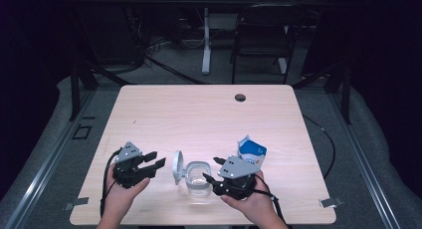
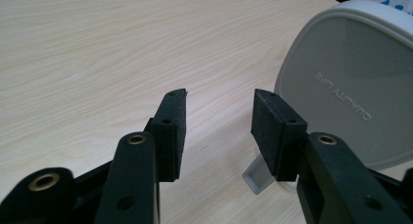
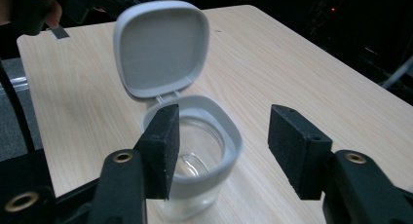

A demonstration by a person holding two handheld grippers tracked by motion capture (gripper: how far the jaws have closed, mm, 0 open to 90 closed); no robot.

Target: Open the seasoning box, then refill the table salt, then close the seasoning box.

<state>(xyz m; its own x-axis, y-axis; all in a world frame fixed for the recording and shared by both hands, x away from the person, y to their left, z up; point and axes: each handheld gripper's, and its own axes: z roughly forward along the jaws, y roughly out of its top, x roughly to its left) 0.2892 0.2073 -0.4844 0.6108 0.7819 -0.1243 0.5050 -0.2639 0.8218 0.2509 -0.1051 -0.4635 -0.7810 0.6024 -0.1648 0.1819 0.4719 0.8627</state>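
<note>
On the pale wooden table point(image 1: 164, 109), dark room around.

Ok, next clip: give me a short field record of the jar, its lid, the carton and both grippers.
jar: clear glass, upright, looks empty
lid: grey, hinged, flipped open
carton: blue and white, top open, behind the right gripper
left gripper: open, nothing between the jaws, left of the lid
right gripper: open, beside the jar, not gripping it
table: light wood

Jar point(image 1: 198, 180) between grippers; carton point(image 1: 251, 153) behind right gripper point(image 1: 213, 171).
</note>
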